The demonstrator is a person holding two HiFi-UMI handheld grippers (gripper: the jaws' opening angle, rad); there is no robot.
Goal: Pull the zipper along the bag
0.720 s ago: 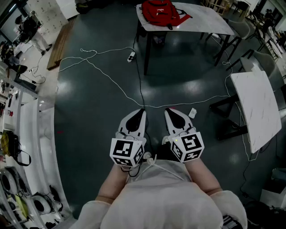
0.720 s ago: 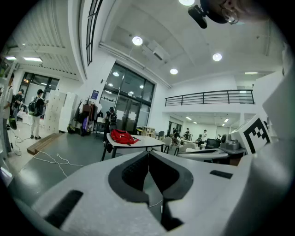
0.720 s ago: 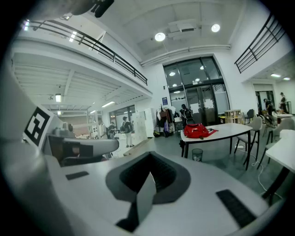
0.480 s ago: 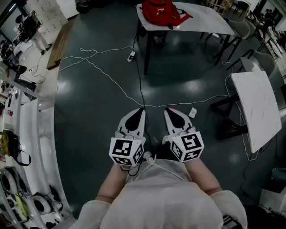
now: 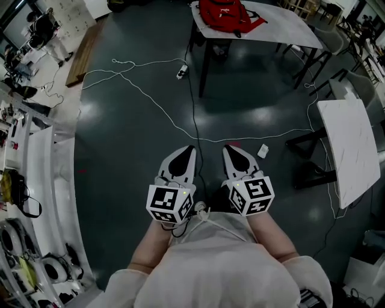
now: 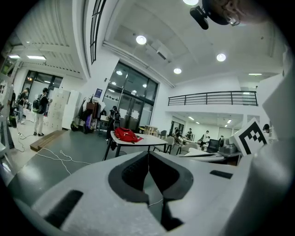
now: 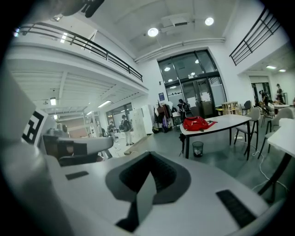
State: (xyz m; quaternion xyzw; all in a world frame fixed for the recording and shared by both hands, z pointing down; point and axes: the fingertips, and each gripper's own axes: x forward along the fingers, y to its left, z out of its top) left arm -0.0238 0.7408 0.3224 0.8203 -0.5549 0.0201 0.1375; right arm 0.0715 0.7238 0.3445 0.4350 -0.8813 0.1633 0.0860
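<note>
Bag (image 5: 227,14) of crumpled red fabric lies on table (image 5: 284,31).

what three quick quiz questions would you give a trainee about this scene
1. True or false: the red bag lies on a table.
2. The left gripper has its fingers: A wide apart; B together with nothing between them; C clamped on a zipper.
3. Which gripper touches the bag?
Key: 1 true; 2 B; 3 neither, as the right gripper is also far from it.
</note>
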